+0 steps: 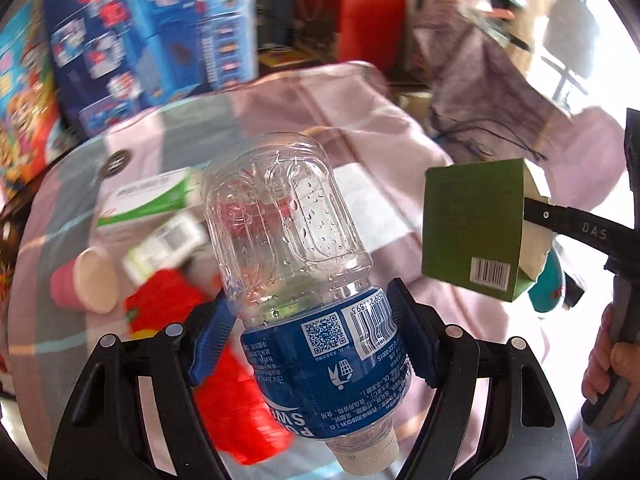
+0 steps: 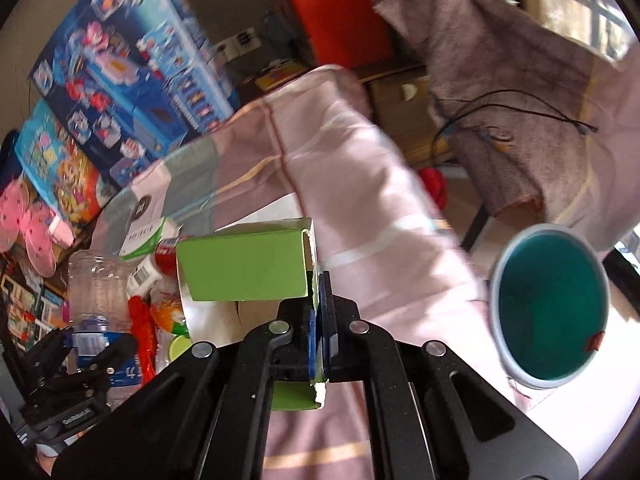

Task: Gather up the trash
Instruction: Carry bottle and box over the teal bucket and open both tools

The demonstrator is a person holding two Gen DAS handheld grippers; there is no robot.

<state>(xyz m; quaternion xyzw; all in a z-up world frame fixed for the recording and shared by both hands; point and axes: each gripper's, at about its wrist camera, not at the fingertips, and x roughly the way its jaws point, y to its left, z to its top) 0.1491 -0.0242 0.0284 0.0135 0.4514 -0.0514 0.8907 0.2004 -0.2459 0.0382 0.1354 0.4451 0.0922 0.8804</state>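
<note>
My left gripper (image 1: pixel 310 332) is shut on a clear plastic bottle (image 1: pixel 296 224) with a blue label, held cap toward the camera above the pink bedspread. It also shows in the right wrist view (image 2: pixel 90 292). My right gripper (image 2: pixel 320 320) is shut on the flap of an open green carton (image 2: pixel 244 266), held above the bed; the carton also shows in the left wrist view (image 1: pixel 472 228). A teal bin (image 2: pixel 550 312) with a grey rim stands to the right of the bed, below the carton's level.
More trash lies on the bedspread (image 1: pixel 380 128): a pink cup (image 1: pixel 86 280), a green-white box (image 1: pixel 148 200), red wrappers (image 1: pixel 168 304). Toy boxes (image 2: pixel 120 64) stand behind the bed. A grey cloth-covered chair (image 2: pixel 500 92) is at right.
</note>
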